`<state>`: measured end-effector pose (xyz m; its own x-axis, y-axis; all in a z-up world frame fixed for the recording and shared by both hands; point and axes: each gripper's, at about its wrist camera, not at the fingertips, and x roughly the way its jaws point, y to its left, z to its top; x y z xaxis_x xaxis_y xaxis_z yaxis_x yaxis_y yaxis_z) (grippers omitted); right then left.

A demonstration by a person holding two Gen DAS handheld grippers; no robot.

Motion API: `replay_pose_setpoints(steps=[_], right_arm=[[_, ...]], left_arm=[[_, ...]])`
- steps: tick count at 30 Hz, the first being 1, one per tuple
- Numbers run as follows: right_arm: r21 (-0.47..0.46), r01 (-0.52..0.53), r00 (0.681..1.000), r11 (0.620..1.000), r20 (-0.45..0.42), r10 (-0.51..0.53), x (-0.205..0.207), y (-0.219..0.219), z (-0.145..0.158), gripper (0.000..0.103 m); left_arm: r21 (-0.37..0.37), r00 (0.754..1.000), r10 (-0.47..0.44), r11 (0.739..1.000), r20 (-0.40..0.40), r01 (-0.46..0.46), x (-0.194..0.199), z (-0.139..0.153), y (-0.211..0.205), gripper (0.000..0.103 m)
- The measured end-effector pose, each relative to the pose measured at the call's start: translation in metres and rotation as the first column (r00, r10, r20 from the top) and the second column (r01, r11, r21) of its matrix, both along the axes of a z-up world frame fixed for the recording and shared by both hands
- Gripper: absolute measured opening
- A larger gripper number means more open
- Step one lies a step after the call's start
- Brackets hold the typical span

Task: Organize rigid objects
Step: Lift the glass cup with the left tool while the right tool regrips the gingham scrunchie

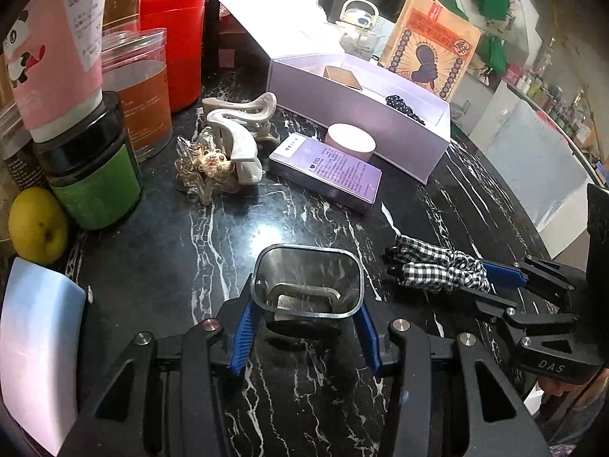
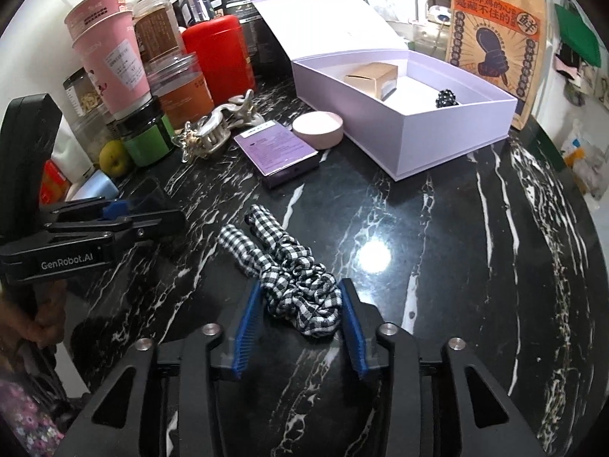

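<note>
Step in hand — gathering loose items for the lilac box [image 2: 403, 144]. Our left gripper [image 1: 306, 318] is clenched on a clear case [image 1: 308, 280], angled down over the table [image 1: 160, 266]. Our right gripper [image 2: 300, 318] straddles the gingham scrunchie [image 2: 293, 270], pads apart. Next, we judge — carry the case to the box.

1. One open lilac box [image 2: 449, 141], with one small tan carton [image 2: 371, 78] and one dark beaded piece [image 2: 446, 98] inside.
2. One checked scrunchie [image 2: 293, 270].
3. One smoky clear container [image 1: 308, 282].
4. One purple flat box [image 2: 276, 148].
5. One round pink tin [image 2: 318, 129].
6. Two pale hair claws [image 1: 238, 133].
7. One clear ornate clip [image 1: 198, 171].
8. One red canister [image 2: 219, 57].
9. Two stacked pink cups [image 2: 110, 57].
10. One green-labelled jar [image 2: 146, 137].
11. One yellow fruit [image 1: 38, 224].
</note>
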<state>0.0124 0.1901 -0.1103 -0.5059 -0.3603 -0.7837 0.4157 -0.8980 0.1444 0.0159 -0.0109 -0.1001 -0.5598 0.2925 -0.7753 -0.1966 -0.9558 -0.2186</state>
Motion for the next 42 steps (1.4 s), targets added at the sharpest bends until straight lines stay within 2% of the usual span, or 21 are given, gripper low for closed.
replay_pose_setpoints(steps=[4,15,16,19,22,29,42], right_arm=[[-0.002,-0.015,1.000,1.000,0.005,0.015,-0.004,-0.003,-0.001,0.057],[0.006,-0.058,0.998,0.998,0.000,0.058,-0.014,-0.014,-0.003,0.060],[0.003,-0.060,0.998,0.998,0.000,0.060,-0.014,-0.014,-0.003,0.058],[0.014,-0.053,0.998,0.999,-0.018,0.053,-0.013,-0.015,-0.003,0.034],[0.019,-0.042,0.999,0.999,-0.031,0.043,-0.012,-0.013,-0.003,0.028],[-0.012,-0.007,0.999,1.000,-0.048,0.007,-0.007,-0.005,0.005,0.027],[-0.064,0.022,0.998,0.998,-0.051,-0.025,-0.004,0.007,0.013,0.026]], left_arm=[[0.005,1.000,0.001,1.000,0.001,-0.001,0.000,0.000,0.000,0.046],[0.011,1.000,0.000,1.000,0.002,0.000,-0.001,0.000,0.000,0.046],[0.009,1.000,-0.002,1.000,0.000,0.002,-0.002,0.000,0.000,0.046],[0.000,1.000,-0.010,1.000,0.000,0.010,-0.003,0.000,0.001,0.046],[0.005,1.000,-0.004,1.000,0.003,0.004,-0.004,0.001,0.000,0.046],[-0.021,1.000,-0.023,1.000,-0.010,0.023,-0.008,0.006,0.005,0.046],[-0.012,0.998,-0.045,0.999,-0.035,0.045,-0.017,0.021,0.022,0.046]])
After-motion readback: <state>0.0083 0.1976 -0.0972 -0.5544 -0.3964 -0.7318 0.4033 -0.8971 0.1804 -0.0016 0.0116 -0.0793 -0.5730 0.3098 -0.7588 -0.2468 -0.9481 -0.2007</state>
